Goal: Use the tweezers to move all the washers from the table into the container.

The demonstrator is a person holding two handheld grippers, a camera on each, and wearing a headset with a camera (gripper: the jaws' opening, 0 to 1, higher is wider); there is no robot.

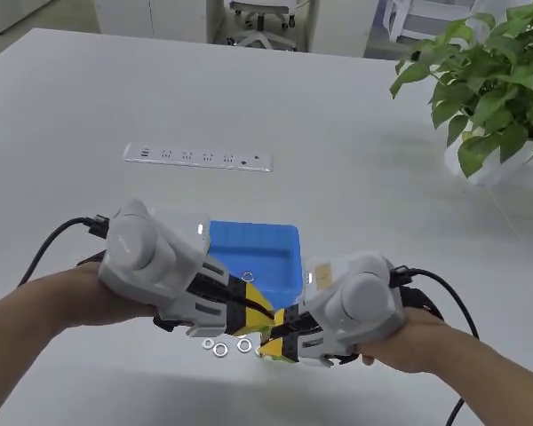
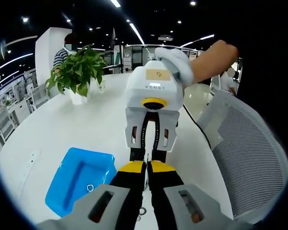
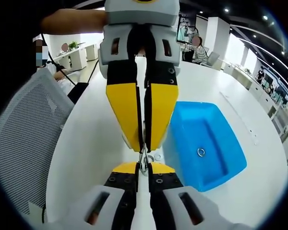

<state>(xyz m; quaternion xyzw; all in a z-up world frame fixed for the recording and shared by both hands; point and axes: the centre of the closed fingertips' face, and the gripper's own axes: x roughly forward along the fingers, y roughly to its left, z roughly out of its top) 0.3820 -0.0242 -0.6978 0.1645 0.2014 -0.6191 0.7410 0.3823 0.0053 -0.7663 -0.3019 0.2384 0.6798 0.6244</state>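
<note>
My two grippers meet tip to tip just in front of the blue container (image 1: 280, 244). The left gripper (image 1: 263, 312) comes in from the left and the right gripper (image 1: 272, 343) from the right. In the right gripper view, thin metal tweezers (image 3: 143, 159) stick out of the left gripper's (image 3: 144, 143) shut yellow jaws. Their tip end runs between the shut jaws of the right gripper (image 3: 143, 168). Three washers (image 1: 220, 350) lie on the table under the left gripper. One washer (image 3: 200, 152) lies inside the container (image 3: 216, 143). Another washer (image 3: 151, 157) lies on the table by the tweezers.
A white power strip (image 1: 198, 158) lies on the table beyond the container. A potted plant (image 1: 493, 98) stands at the far right. Cables trail from both grippers. A mesh office chair (image 2: 249, 143) stands off the near table edge.
</note>
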